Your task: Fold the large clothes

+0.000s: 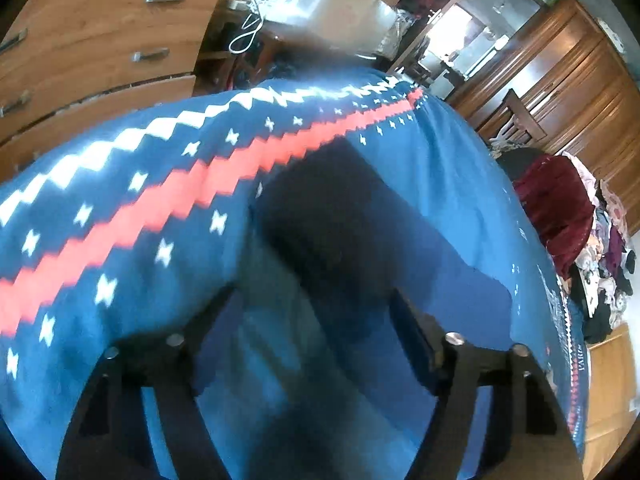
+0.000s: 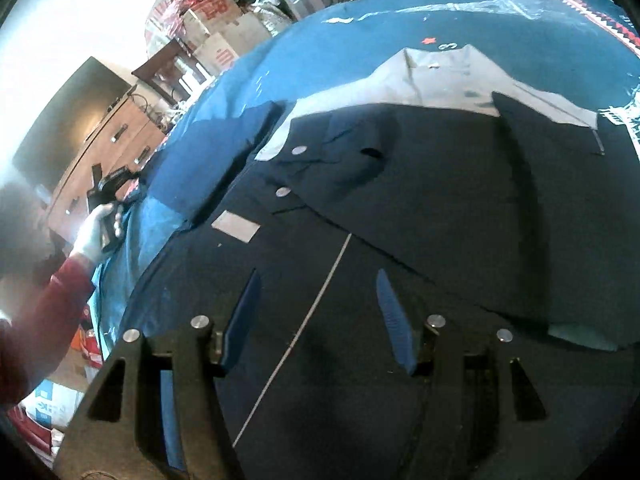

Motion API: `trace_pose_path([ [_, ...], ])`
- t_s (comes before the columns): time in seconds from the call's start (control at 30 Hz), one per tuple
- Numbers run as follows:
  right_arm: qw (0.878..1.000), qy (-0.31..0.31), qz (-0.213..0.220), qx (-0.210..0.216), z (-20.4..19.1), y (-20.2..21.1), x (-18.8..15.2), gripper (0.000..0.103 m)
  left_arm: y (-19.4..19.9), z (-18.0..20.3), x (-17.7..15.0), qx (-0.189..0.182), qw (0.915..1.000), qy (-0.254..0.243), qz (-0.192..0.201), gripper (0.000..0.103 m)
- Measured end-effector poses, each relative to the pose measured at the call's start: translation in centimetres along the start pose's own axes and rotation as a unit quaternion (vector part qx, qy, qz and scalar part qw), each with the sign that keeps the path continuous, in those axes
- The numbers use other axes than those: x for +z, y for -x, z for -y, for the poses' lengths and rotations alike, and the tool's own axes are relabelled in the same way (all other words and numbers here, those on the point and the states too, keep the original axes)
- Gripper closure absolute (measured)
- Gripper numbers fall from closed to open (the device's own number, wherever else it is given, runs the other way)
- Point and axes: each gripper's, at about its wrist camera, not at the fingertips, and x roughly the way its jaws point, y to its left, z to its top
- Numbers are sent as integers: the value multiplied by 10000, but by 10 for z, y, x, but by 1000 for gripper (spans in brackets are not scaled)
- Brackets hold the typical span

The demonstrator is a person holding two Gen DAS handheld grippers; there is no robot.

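Both grippers stood wide and empty. My right gripper (image 2: 316, 312) hovered directly over the dark coat (image 2: 400, 208), collar ahead of it; my left gripper (image 1: 316, 312) faced blue bedspread (image 1: 440, 160).

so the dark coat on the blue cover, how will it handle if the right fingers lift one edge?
The dark coat probably drapes rather than holding shape: its lapels and sleeve already lie in flat folds. It looks lined in grey, so likely heavyish, and layers may slide. The blue cover beneath may drag along with it.
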Motion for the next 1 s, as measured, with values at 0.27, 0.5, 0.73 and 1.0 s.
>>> trace_pose_path([
  [0.27,9998,-190,13,-5,2,-2,-8,67,-20,34,14,-559,9976,-406,41,90],
  [0.5,9937,-907,658,-67,40,46,1,76,86,258,-91,-3607,9070,-2172,-112,90],
  [0.73,9810,-1676,971,-31,97,91,-19,60,95,381,-240,-5091,8010,-2701,-1620,34],
  [1.0,9867,-1405,730,-356,132,85,4,60,49,260,-229,-3642,9039,-1730,-1432,31],
])
